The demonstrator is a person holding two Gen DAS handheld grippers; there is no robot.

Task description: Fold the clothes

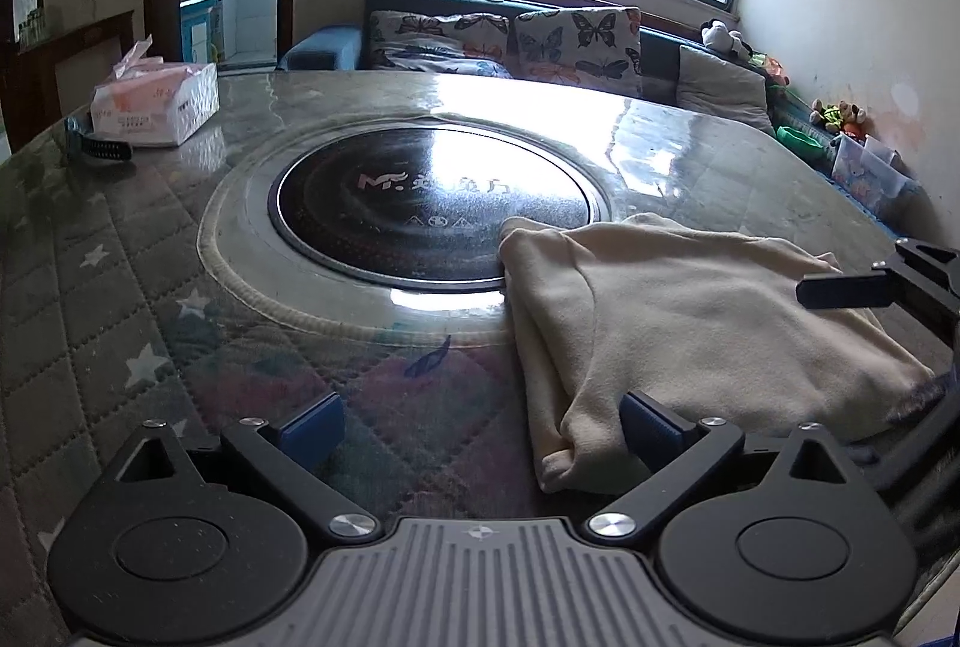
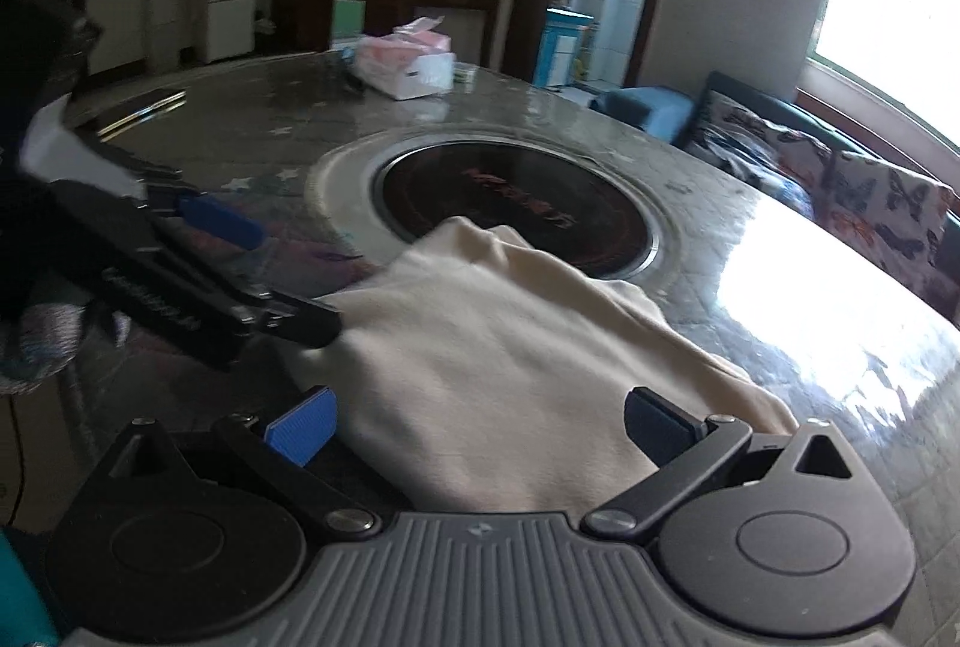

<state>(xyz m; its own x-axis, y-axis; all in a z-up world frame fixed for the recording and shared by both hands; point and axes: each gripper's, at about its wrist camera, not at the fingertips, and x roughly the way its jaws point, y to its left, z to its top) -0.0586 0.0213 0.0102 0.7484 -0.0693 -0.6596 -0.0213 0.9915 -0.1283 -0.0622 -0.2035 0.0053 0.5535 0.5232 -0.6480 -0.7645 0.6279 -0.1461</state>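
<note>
Cloth is what we handle: a cream garment (image 1: 690, 323), folded into a thick bundle, lies on the table (image 1: 120, 287) toward its near edge, its far corner overlapping the rim of the round black hotplate (image 1: 432, 215) set in the table's centre.

We hold the left claw (image 1: 483, 422) with its jaws wide apart and gripping nothing. Its right blue pad (image 1: 651, 428) sits at the near left corner of the garment, just beside the folded edge or touching it; we cannot tell which. Its left pad (image 1: 312, 425) is over the bare quilted table cover, apart from the fabric.

We hold the right claw (image 2: 480, 422) likewise spread open and empty. In the right wrist view the garment (image 2: 510, 365) lies between its two pads and runs away from them toward the hotplate (image 2: 516, 203). Both pads are above or against the fabric's near edge; contact cannot be judged.

In that view the left claw (image 2: 282, 281) enters from the left, one dark finger meeting the garment's left edge.

A tissue pack (image 1: 156, 104) rests near the table's far left edge, well apart from the garment, with a dark wristband (image 1: 99, 146) beside it.
</note>
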